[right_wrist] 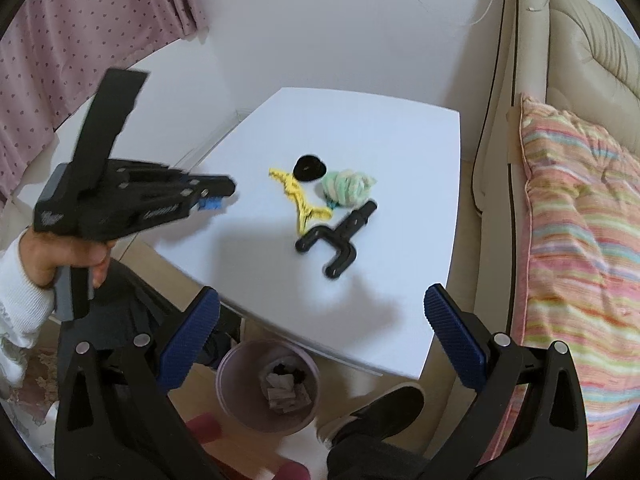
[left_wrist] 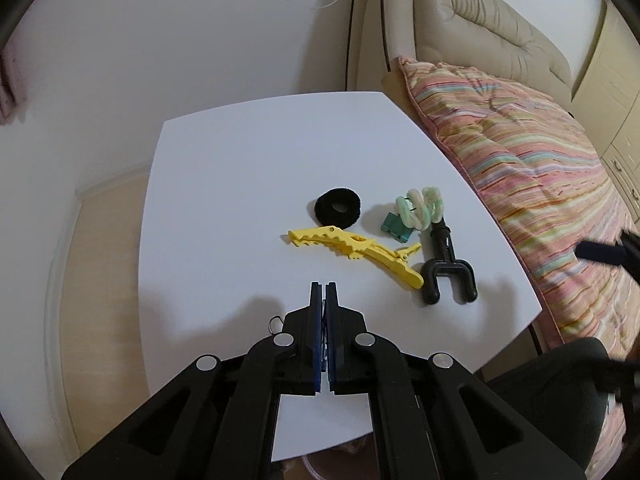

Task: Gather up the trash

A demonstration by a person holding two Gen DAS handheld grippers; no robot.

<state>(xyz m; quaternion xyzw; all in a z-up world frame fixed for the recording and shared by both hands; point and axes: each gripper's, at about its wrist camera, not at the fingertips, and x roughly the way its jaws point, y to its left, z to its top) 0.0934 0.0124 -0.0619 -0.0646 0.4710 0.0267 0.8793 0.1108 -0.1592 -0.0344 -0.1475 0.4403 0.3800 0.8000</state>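
Left tongs (left_wrist: 324, 292) pinched together, empty, tilted down over the white table (left_wrist: 240, 184); right tongs (right_wrist: 322, 312) spread wide.

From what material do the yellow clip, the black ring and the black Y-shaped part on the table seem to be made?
Yellow clip: probably hard plastic, matte; its teeth are sharply moulded and a hinge shows.
Black ring: likely a fabric hair tie; the surface looks fuzzy and reflects no light.
Black Y-shaped part: seemingly rigid plastic, smooth with a slight sheen; rubber coating cannot be excluded.
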